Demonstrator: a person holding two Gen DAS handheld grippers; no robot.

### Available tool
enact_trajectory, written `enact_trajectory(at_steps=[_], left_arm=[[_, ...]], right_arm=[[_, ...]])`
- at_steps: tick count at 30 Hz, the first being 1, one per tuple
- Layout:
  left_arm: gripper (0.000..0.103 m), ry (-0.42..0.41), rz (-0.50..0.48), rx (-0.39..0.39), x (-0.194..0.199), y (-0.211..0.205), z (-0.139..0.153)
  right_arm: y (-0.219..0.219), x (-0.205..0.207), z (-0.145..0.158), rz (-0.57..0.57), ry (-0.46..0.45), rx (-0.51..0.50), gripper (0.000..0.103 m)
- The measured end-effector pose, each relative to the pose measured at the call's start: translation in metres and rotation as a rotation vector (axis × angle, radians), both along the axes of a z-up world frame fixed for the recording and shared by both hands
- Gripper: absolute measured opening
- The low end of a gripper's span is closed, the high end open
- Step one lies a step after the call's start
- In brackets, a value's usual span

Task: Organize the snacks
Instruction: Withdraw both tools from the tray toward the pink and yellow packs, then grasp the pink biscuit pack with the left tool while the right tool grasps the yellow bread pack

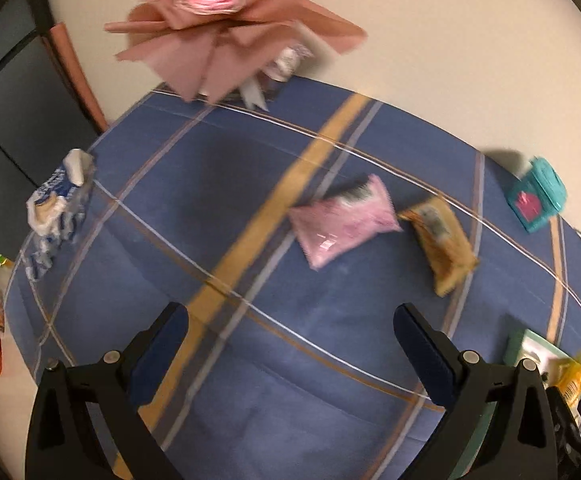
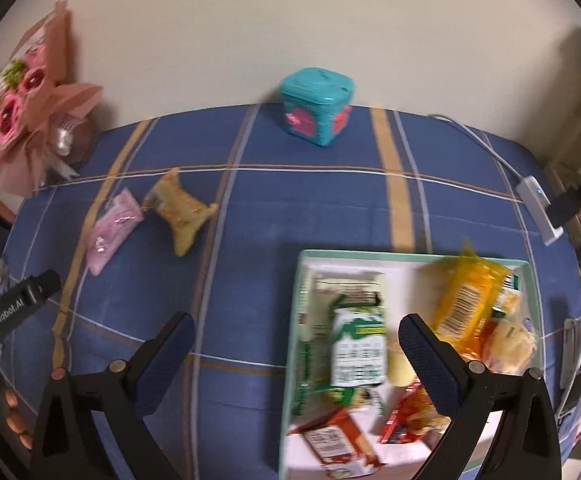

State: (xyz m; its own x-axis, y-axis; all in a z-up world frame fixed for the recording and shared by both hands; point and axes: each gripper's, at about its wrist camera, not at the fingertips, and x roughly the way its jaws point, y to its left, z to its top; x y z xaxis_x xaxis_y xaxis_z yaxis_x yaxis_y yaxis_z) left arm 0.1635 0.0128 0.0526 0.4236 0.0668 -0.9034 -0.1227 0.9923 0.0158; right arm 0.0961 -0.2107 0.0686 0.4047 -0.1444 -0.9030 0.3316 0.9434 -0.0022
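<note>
Above the tablecloth (image 1: 250, 380), both tools gape wide, empty.

Both fisheye views are dim and warm-toned, with black vignetting at the corners and the plaid tablecloth (image 2: 330, 200) bowed into a dome. Motion blur smears the bouquet (image 1: 226, 12) at 12 o'clock and the snacks in the tray (image 2: 410, 257) toward 5 o'clock. A soft shadow trails the teal box (image 1: 538, 196) toward 10 o'clock.
</note>
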Motion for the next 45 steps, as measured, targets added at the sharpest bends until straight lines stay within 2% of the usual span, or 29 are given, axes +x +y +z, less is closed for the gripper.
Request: enact_trajectory(at_steps=[9,15,18,24,31,37,41,45], left_arm=[[0.102,-0.040,0.069,-0.005,0.005,0.042,0.001],[0.102,-0.058,0.091,-0.055,0.012,0.056,-0.006],[0.103,-0.039,0.087,-0.074,0.016,0.056,-0.017],[0.103,-0.007,0.055,-0.100,0.026,0.049,-0.039],[0.103,-0.045,-0.020,-0.068,0.037,0.030,-0.053],[0.103,-0.063,-0.100,-0.045,0.047,0.015,-0.062],[0.103,-0.069,-0.136,-0.081,0.054,0.015,-0.065],[0.102,-0.083,-0.137,-0.127,0.060,0.016,-0.066]], right_arm=[[0.048,0.015,-0.010,0.077,0.008,0.000,0.103],[0.065,0.027,-0.029,0.104,0.037,0.012,0.103],[0.071,0.033,-0.043,0.117,0.060,0.023,0.103],[0.080,0.043,-0.071,0.138,0.099,0.037,0.103],[0.083,0.052,-0.093,0.155,0.089,0.056,0.103],[0.067,0.059,-0.102,0.145,0.004,0.128,0.103],[0.054,0.062,-0.110,0.133,-0.016,0.201,0.103],[0.050,0.066,-0.109,0.140,-0.034,0.150,0.103]])
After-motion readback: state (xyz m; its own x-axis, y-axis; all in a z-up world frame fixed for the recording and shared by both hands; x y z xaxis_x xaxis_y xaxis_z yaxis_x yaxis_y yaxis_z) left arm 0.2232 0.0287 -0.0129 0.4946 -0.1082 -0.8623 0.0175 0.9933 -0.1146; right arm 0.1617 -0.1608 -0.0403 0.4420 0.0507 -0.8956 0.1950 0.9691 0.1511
